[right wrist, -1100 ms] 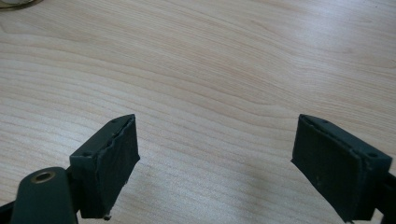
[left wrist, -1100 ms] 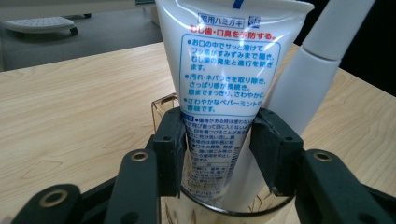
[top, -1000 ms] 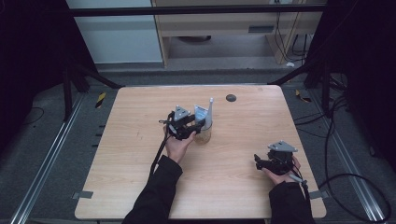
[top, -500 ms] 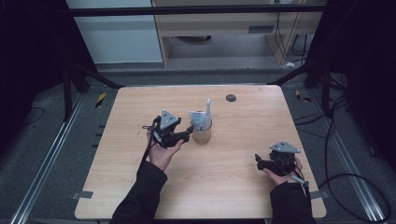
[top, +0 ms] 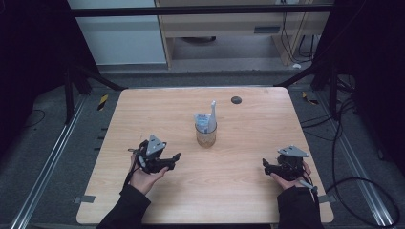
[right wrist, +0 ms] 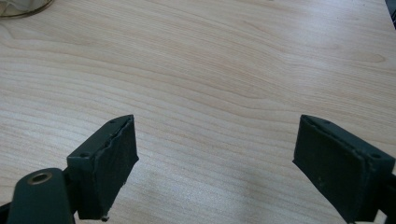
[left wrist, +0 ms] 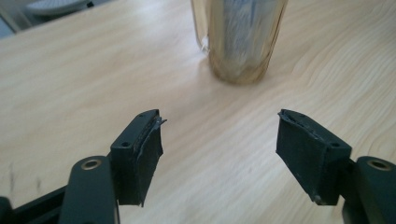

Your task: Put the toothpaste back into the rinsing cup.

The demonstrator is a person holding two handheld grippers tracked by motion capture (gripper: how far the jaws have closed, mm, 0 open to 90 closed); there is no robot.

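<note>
left gripper (top: 177, 156): i see my jaws wide apart with nothing between them; they have just been opening.
left gripper view: the two black pads (left wrist: 148, 154) stand over bare wood, and the glass cup (left wrist: 238, 37) is ahead of them, apart from both.
right gripper (top: 264, 164): i see the jaws wide too, holding nothing, low over the table near its right front corner.
glass cup: it stands upright near the middle of the table (top: 143, 114), between my two grippers and farther from me.
inside the cup: a white tube (top: 212, 114) and a pale packet (top: 201, 119) stick out above the rim.
far edge: a small dark round thing (top: 236, 99) lies on the wood behind the cup.
</note>
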